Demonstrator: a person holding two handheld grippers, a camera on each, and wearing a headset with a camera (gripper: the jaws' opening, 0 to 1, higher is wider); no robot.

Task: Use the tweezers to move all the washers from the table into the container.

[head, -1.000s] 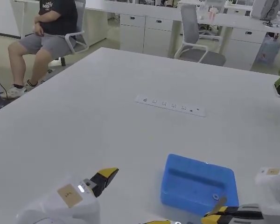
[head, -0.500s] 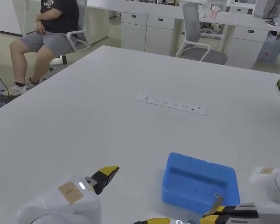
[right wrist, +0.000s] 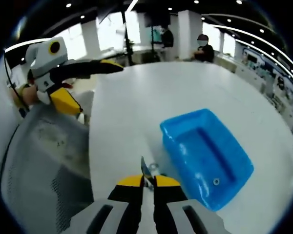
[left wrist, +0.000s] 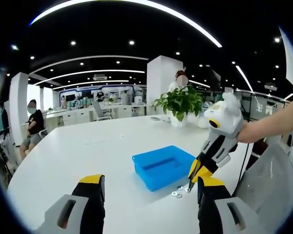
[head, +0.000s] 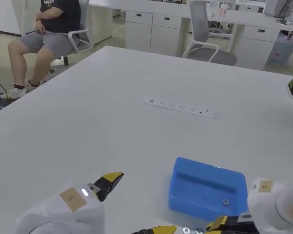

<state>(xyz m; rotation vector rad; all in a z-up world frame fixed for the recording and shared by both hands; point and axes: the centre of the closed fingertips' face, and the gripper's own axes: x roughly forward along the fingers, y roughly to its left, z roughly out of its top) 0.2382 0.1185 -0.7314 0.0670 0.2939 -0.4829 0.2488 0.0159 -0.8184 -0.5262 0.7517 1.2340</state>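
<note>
Right gripper, jaws closed on tweezers, near washers beside blue container. Left gripper wide open, empty.

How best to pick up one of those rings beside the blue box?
Probably pinch the washer by its rim with the tweezers, one tip through the hole, from above: it lies flat on the table, leaving no side to grab.

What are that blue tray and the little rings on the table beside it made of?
The blue container looks like moulded plastic: one even, saturated colour, rounded corners and a soft sheen. The washers look like metal, since they are small silvery rings with bright glints, though they are too small to be sure.
</note>
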